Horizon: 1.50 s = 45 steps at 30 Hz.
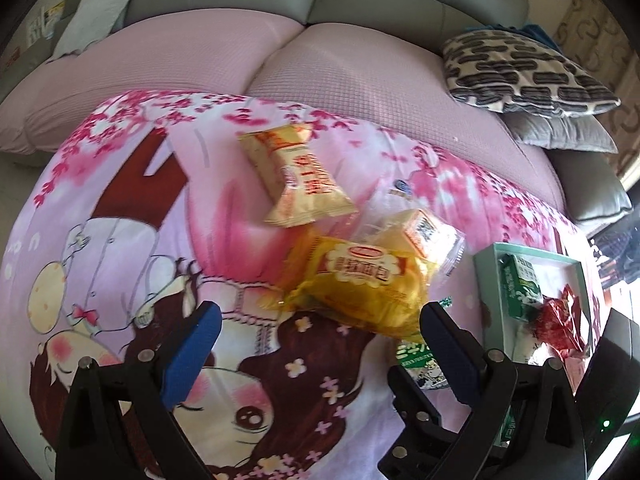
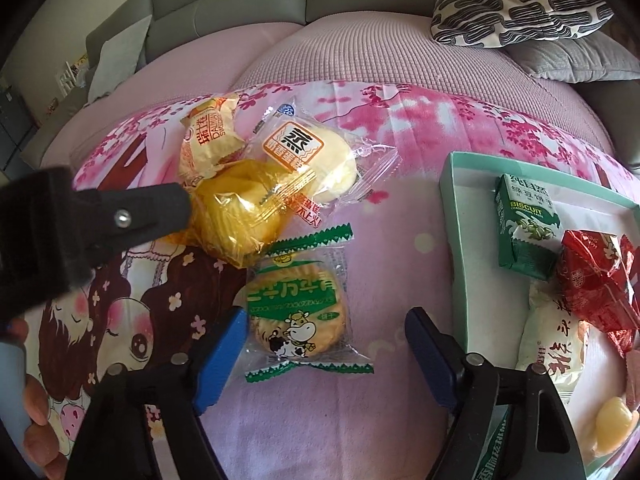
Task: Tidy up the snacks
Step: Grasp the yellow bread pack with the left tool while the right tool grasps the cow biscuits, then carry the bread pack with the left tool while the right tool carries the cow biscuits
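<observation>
In the right wrist view my right gripper [image 2: 326, 360] is open and points down at a green cow-print biscuit packet [image 2: 296, 312] lying flat between its blue pads. The left pad is at the packet's edge and the right pad stands well clear. Just beyond lie a yellow bread packet [image 2: 240, 212], a clear steamed-cake packet [image 2: 316, 160] and a pale yellow snack [image 2: 208, 140]. My left gripper [image 1: 320, 356] is open and empty, hovering near the yellow bread packet [image 1: 360, 284]. One of its black fingers [image 2: 160, 208] shows beside that packet.
A teal tray [image 2: 452, 208] on the right holds a green biscuit box [image 2: 524, 224], a red wrapped snack [image 2: 596, 280], a white packet [image 2: 552, 336] and a yellow candy [image 2: 612, 424]. Everything rests on a cartoon-print cloth [image 2: 380, 240] over a pink sofa seat with cushions [image 1: 520, 68] behind.
</observation>
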Tool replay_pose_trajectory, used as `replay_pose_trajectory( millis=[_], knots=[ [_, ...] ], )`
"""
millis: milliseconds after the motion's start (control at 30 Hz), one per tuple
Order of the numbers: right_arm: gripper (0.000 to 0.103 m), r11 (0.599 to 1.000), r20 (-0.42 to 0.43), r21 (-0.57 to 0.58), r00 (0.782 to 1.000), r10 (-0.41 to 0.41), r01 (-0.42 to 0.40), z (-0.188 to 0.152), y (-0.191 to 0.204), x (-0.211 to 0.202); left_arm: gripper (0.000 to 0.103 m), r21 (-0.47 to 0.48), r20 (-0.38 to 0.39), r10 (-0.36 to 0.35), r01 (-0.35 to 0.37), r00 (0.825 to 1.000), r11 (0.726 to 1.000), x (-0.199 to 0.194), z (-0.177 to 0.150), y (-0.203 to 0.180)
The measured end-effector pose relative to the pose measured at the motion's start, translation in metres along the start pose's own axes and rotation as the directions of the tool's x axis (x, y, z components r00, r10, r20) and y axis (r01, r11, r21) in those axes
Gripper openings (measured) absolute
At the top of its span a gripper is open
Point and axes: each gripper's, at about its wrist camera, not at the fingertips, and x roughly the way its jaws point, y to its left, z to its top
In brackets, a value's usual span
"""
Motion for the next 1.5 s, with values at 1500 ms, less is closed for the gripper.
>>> replay_pose_trajectory(
  millis=[1500],
  knots=[
    [0.053,0.998,0.051,0.008,0.996,0.069,-0.070,-0.013,-0.010,-0.052,0.075,-0.106,-0.013,0.002,-0.003,1.000,0.994,-0.012,-0.022,0.013]
  ],
)
